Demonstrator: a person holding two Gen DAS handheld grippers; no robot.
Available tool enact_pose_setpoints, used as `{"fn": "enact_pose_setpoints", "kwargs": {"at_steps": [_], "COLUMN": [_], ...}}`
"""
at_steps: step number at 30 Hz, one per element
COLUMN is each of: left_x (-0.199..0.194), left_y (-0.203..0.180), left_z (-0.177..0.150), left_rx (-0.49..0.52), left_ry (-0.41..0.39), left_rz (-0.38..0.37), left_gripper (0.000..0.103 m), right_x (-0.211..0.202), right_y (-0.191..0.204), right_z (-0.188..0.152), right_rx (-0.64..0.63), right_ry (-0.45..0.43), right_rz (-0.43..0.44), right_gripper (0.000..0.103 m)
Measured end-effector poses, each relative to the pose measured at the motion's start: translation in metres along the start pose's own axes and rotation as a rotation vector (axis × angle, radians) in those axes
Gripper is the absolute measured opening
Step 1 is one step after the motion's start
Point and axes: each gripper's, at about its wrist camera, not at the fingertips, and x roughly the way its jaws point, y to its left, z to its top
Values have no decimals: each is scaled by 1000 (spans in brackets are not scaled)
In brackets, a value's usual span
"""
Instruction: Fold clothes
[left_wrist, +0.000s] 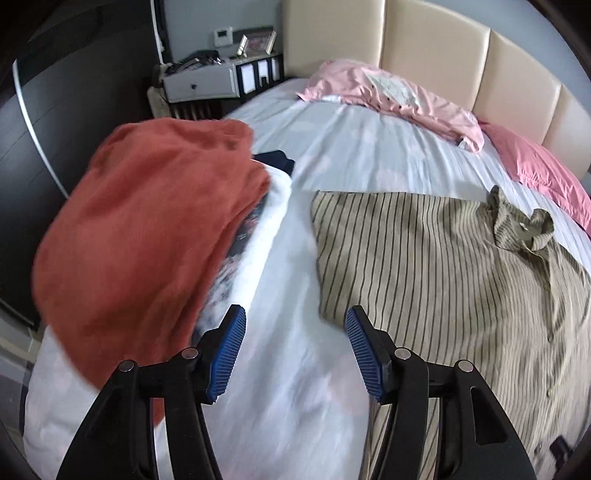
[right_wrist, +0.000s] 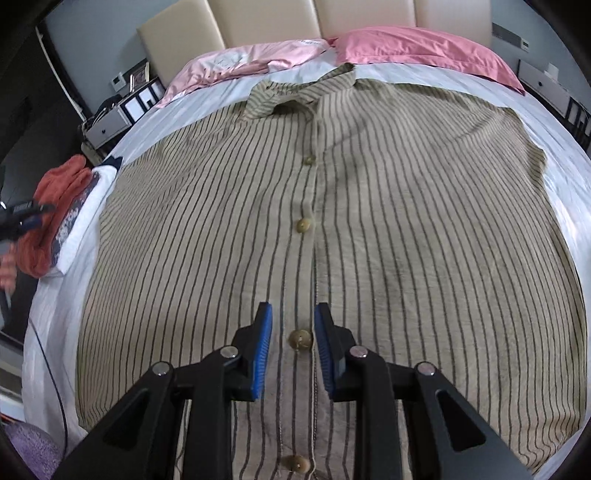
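Note:
A beige shirt with dark stripes lies flat and buttoned on the bed, collar toward the headboard. My right gripper hovers over its button placket with jaws apart. A button shows between them and no cloth is pinched. My left gripper stands open and empty over the white sheet, between the shirt's left edge and a pile of clothes. That pile has a rust-orange garment on top of a white printed one. In the right wrist view the left gripper sits at the far left by the pile.
The white bed sheet runs to a beige padded headboard. Pink pillows and a pale pink cloth lie at the head end. A grey nightstand stands left of the bed, another to the right.

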Motion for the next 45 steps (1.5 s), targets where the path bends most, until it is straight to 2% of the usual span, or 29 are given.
{"fn": "enact_pose_setpoints", "kwargs": {"at_steps": [4,10,13,18,22,28,29,30,32,33,34,40,45], "left_x": [44,97,122,157,176,191,191,191,189,188,186,156,115], "left_y": [-4,-20,-26,-35,-36,-37,-37,-38,-41,-43,-45,-51,-71], "left_z": [25,69,82,95,101,100,101,101,102,103,103,110,116], "left_rx": [6,67,87,129,146,137,125,113,97,94,89,83,153], "left_ry": [47,39,46,48,49,22,23,24,22,20,20,-2,-29], "left_rz": [-1,60,72,103,105,79,60,40,15,11,-5,-44,-71], "left_gripper": [59,59,59,59,59,58,54,41,26,10,5,3,3], "right_x": [10,16,20,16,23,31,32,33,32,31,31,30,27], "right_y": [-4,-30,-43,-60,-66,-56,-56,-55,-54,-54,-54,-53,-54], "right_z": [3,6,9,15,14,9,8,8,8,8,8,6,7], "right_rx": [25,130,156,176,214,149,144,141,139,142,143,149,169], "right_ry": [21,36,45,12,31,46,48,49,45,41,39,38,35], "right_rz": [1,-46,-134,-323,-305,-310,-310,-315,-319,-318,-317,-306,-273], "right_gripper": [24,24,24,24,24,24,24,24,24,24,24,24,24]}}
